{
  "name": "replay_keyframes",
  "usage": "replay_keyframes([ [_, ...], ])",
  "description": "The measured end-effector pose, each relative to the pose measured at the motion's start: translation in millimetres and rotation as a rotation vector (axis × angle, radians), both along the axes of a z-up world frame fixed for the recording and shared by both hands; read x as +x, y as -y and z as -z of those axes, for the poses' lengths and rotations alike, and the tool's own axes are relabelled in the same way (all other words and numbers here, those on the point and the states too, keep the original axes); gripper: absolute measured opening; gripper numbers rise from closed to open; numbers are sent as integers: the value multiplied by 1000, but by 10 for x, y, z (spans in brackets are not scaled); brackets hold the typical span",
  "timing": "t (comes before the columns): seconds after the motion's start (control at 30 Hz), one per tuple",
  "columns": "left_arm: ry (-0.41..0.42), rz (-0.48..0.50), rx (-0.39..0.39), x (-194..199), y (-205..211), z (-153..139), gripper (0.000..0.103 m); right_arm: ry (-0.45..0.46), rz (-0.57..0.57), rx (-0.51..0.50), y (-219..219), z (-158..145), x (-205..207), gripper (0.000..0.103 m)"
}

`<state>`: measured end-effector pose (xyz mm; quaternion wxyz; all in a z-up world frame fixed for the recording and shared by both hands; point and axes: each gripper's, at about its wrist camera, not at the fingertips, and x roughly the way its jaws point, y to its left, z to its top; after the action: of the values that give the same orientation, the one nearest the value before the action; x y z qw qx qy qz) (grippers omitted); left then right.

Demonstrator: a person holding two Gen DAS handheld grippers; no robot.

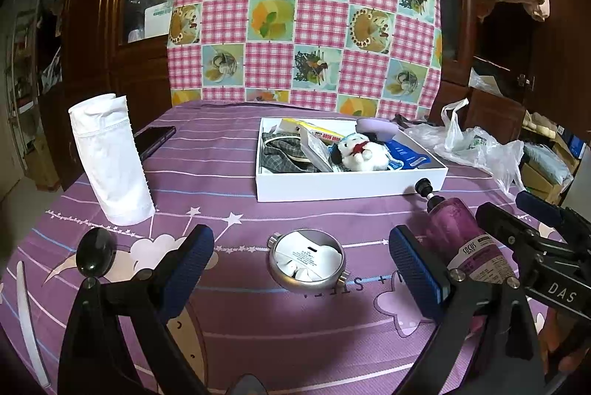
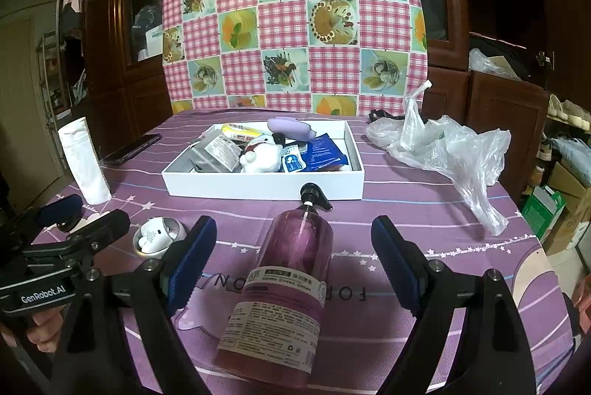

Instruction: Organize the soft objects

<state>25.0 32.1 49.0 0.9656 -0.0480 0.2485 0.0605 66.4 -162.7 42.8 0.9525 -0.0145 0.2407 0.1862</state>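
Note:
A white open box [image 1: 347, 186] [image 2: 258, 190] sits mid-table with a white plush toy [image 1: 360, 151] [image 2: 260, 155], grey plaid cloth [image 1: 284, 151], a lilac soft item [image 2: 290, 129] and packets inside. A rolled white cloth [image 1: 110, 158] [image 2: 83, 160] stands upright at the left. My left gripper [image 1: 301, 269] is open and empty above a round metal tin [image 1: 306, 260]. My right gripper [image 2: 293, 254] is open, its fingers either side of a pink pump bottle [image 2: 288, 280] [image 1: 461, 240] lying on the purple tablecloth.
A black phone [image 1: 153, 138] lies behind the rolled cloth. A crumpled clear plastic bag [image 2: 443, 151] lies right of the box. A black egg-shaped object [image 1: 96, 253] rests at the near left. A checked cloth hangs behind the table, with wooden cabinets either side.

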Motion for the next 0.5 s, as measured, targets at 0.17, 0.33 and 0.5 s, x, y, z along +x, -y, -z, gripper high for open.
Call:
replay_keyframes([
  [0.17,0,2,0,0,-3,0,97,-3,-2,-1,10,11,18,86],
  [0.33,-1,0,-1,4,-7,3,97,-3,-2,-1,9,8,16,86],
  [0.5,-7,-1,3,8,-8,5,97,-2,-2,0,10,6,17,86],
])
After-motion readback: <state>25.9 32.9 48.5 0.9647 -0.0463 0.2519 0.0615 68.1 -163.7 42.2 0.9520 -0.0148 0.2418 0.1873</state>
